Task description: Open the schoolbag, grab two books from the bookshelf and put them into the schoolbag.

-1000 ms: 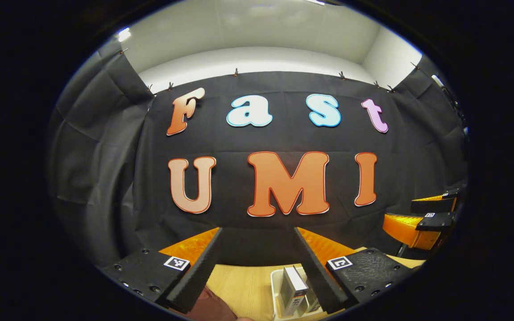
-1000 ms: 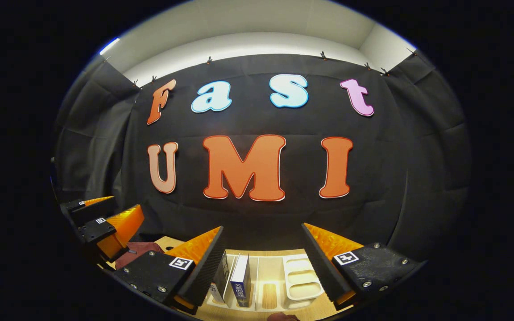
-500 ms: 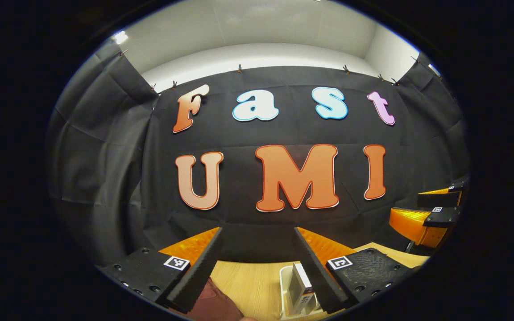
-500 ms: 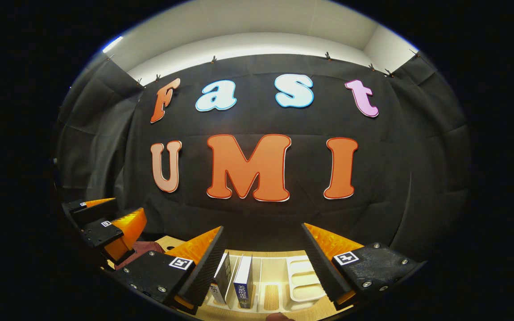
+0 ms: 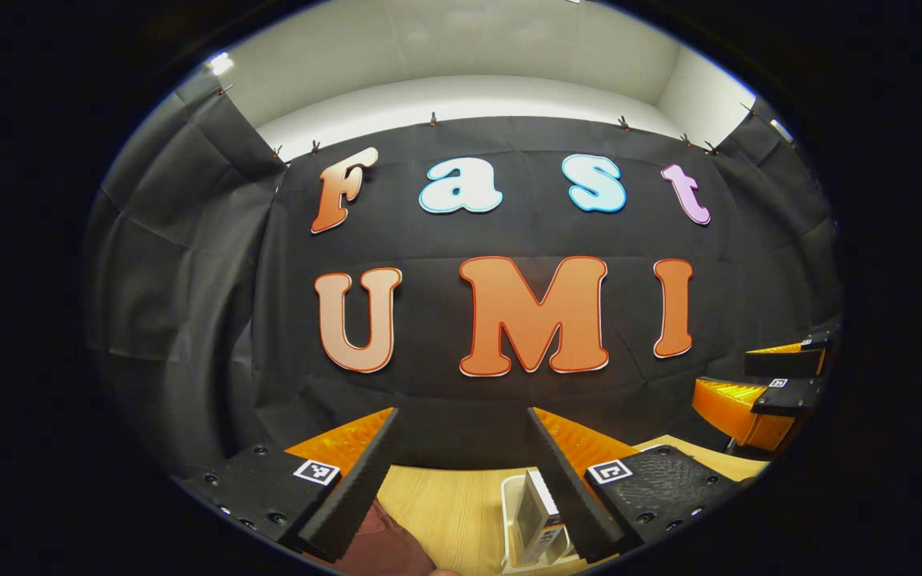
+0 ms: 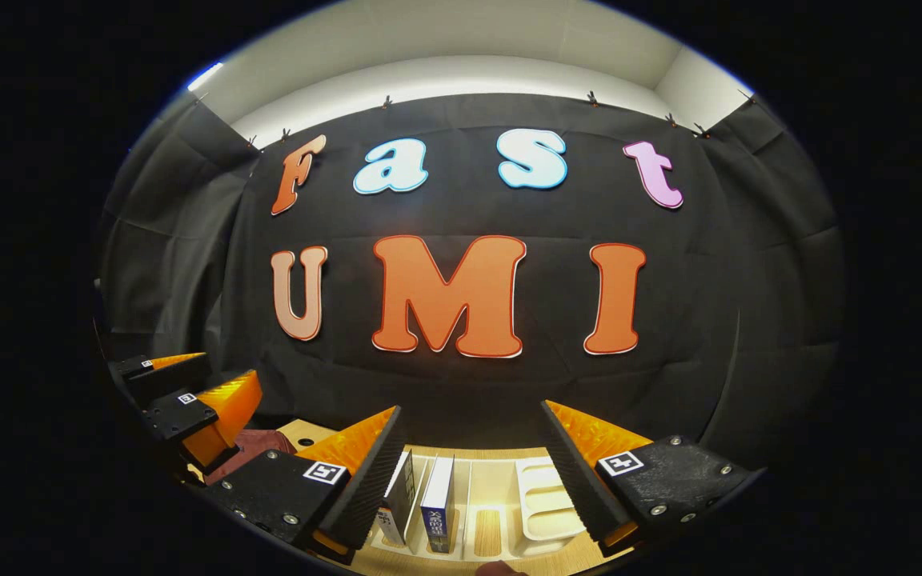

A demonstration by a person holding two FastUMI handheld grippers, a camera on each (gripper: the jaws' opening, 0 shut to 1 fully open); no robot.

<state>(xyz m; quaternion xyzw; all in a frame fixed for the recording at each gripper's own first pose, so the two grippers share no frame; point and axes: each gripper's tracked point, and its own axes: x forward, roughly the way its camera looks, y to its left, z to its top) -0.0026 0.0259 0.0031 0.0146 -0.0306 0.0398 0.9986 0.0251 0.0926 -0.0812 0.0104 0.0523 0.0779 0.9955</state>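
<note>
In the left gripper view, a pale wooden table (image 5: pixel 445 512) is seen at 6 o'clock below a wall of black cloth (image 5: pixel 189 264), above which a white wall and ceiling are visible. The left gripper (image 5: pixel 461 472) is held spread, with nothing between its fingers. Just inside the right-hand finger, at about 5 o'clock, a white bookshelf (image 5: pixel 509 520) is cut off by the edge, and one book (image 5: pixel 537 512) is seen standing in it, partly hidden behind that finger. A dark red schoolbag (image 5: pixel 381 544) is glimpsed at 6 o'clock beside the left-hand finger; most of it is cut off, so whether it is open cannot be told. The right gripper (image 5: pixel 757 384) is seen at 3 o'clock, spread as well.

In the right gripper view, the same black cloth and white ceiling are shown. The right gripper's fingers are set wide apart and hold nothing. Between them, at 6 o'clock, the bookshelf is seen on the table, with two books (image 6: pixel 421 504) upright in its left slots, the left one leaning and partly covered by the left-hand finger. The slots to the right are seen bare. At 8 o'clock the left gripper is seen, with the schoolbag just below and behind it, largely hidden.
</note>
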